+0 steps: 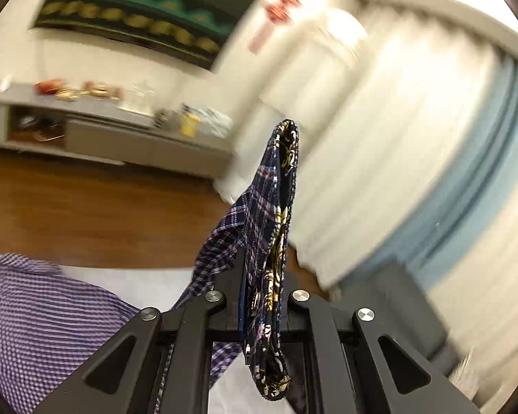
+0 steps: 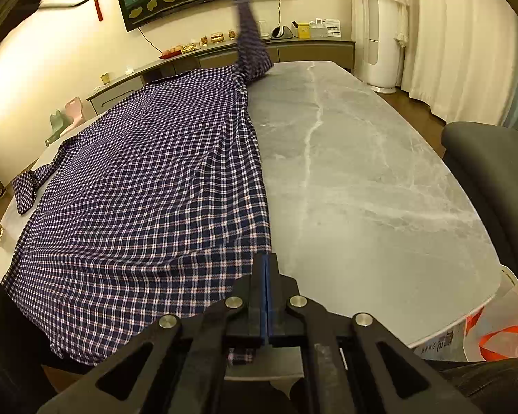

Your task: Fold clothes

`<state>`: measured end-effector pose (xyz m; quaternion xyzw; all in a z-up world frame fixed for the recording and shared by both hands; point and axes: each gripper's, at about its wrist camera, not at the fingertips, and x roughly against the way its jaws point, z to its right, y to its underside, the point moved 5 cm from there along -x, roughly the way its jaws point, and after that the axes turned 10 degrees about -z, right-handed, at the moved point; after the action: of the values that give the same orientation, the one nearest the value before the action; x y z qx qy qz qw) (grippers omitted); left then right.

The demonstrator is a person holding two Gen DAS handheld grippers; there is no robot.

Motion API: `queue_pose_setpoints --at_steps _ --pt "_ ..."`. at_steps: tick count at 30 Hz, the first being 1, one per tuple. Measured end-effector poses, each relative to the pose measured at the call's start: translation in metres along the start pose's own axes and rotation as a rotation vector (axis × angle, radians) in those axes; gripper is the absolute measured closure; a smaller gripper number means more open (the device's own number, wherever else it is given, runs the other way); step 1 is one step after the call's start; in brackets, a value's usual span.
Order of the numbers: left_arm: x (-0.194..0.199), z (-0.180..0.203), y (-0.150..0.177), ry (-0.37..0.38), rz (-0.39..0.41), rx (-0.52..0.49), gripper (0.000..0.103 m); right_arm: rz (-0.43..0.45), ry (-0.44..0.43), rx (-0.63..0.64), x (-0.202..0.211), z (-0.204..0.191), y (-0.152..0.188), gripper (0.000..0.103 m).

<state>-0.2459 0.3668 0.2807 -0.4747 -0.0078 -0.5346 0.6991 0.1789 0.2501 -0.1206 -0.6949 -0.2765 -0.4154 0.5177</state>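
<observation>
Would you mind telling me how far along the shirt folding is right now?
Done: the plaid shirt lies spread on the marble table. In hand: the left tool grips a lifted cuff with patterned lining; the right tool is closed at the shirt's near edge. Left: no fold is visible yet.

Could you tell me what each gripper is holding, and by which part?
The left gripper pinches the plaid shirt's cuff; the right gripper looks shut on its hem.

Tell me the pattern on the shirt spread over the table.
The shirt is a navy plaid with white and reddish lines, clearest in the right wrist view.
</observation>
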Motion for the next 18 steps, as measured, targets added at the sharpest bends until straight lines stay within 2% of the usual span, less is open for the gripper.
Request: queue_pose_setpoints --at_steps 1,2,3,4,6,7,8,9,10,11,12,15,18 --pt "0.014 -0.018 -0.005 -0.014 0.024 0.027 0.095 -0.008 0.009 -0.002 -0.001 0.001 0.0 0.084" --pt "0.024 -0.036 -0.008 -0.033 0.036 0.048 0.095 -0.015 0.018 -0.005 -0.002 0.002 0.001 0.05" --pt "0.029 -0.053 -0.006 -0.067 0.026 0.061 0.095 -0.024 0.034 -0.01 -0.003 0.003 0.0 0.038" --pt "0.03 -0.066 -0.001 -0.106 0.004 0.067 0.095 -0.032 0.05 -0.013 -0.005 0.004 0.0 0.034" --pt "0.025 -0.074 0.01 -0.125 -0.032 0.069 0.095 -0.049 0.08 -0.019 -0.008 0.006 0.0 0.034" --pt "0.022 -0.076 0.016 -0.129 -0.048 0.07 0.095 -0.065 0.092 -0.032 -0.009 0.01 0.002 0.034" --pt "0.019 -0.073 0.021 -0.124 -0.061 0.064 0.095 -0.079 0.102 -0.044 -0.009 0.013 0.004 0.039" --pt "0.015 -0.066 0.026 -0.114 -0.072 0.053 0.095 -0.077 0.105 -0.052 -0.007 0.015 0.004 0.049" --pt "0.01 -0.058 0.03 -0.103 -0.082 0.044 0.095 -0.077 0.101 -0.047 -0.005 0.014 0.004 0.076" --pt "0.006 -0.048 0.031 -0.088 -0.087 0.033 0.095 -0.076 0.095 -0.044 -0.002 0.014 0.004 0.097" --pt "0.003 -0.037 0.032 -0.072 -0.09 0.02 0.095 -0.074 0.08 -0.043 0.002 0.014 0.007 0.102" --pt "0.011 -0.005 0.026 -0.011 -0.048 0.001 0.095 -0.02 0.064 -0.024 0.025 0.013 0.009 0.102" --pt "0.044 -0.008 0.003 0.012 0.033 0.026 0.095 0.056 0.09 0.059 0.059 -0.006 0.006 0.102"
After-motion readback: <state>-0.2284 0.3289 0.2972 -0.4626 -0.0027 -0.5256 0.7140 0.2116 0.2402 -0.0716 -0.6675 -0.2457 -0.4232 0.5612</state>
